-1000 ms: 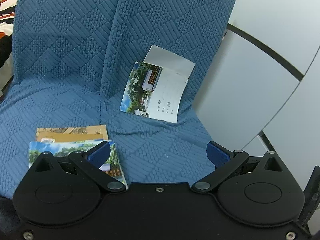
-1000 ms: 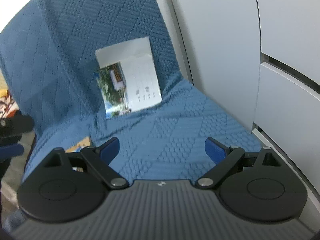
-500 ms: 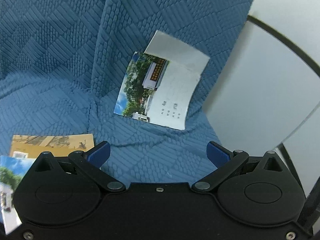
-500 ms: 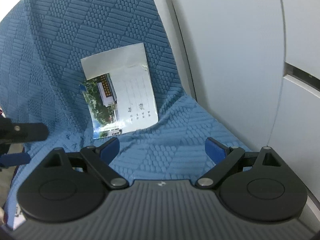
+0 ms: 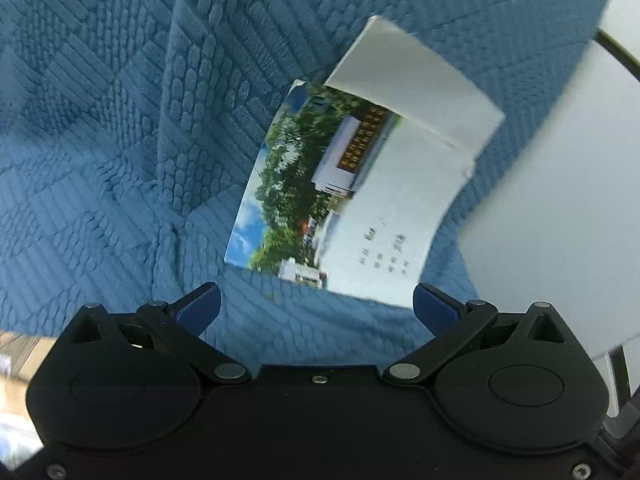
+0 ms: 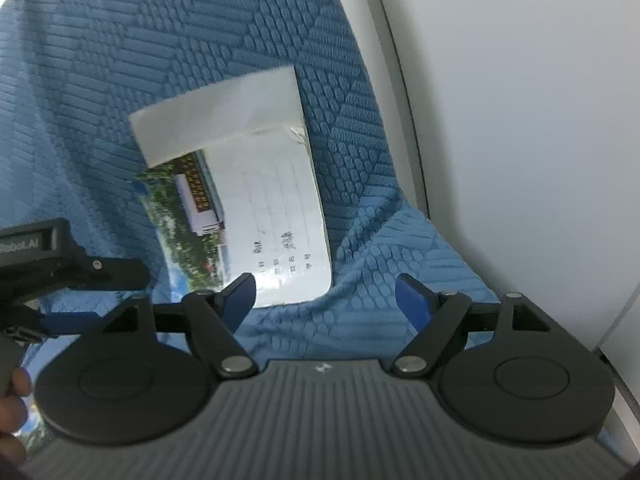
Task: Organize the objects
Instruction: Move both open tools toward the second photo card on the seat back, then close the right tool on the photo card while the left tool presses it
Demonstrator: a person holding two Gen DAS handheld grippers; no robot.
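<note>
Leaning against the back of a seat draped in a blue quilted cover [image 5: 120, 128] is a paper envelope [image 5: 360, 200], its lower edge resting where the backrest meets the seat cushion; its front carries a photograph of trees and a white building on one side and a pale panel with small printed characters on the other, and its plain flap [image 5: 416, 84] stands open at the top. The left gripper [image 5: 316, 304] sits just below the envelope's bottom edge with its blue-padded jaws spread wide and nothing between them; the right gripper [image 6: 324, 296] points at the same envelope from the other side, its jaws having just been narrowing yet parted and gripping nothing, the left pad overlapping the envelope's lower corner in the right wrist view, though I cannot tell whether it touches. In that same view the left gripper's black body [image 6: 60, 256] comes in from the left edge, with fingers [image 6: 16, 384] of the person's hand on its handle. Beside the seat rises a pale grey wall panel [image 6: 520, 120]; another card [image 5: 20, 348] peeks in at the left wrist view's lower-left edge.
</note>
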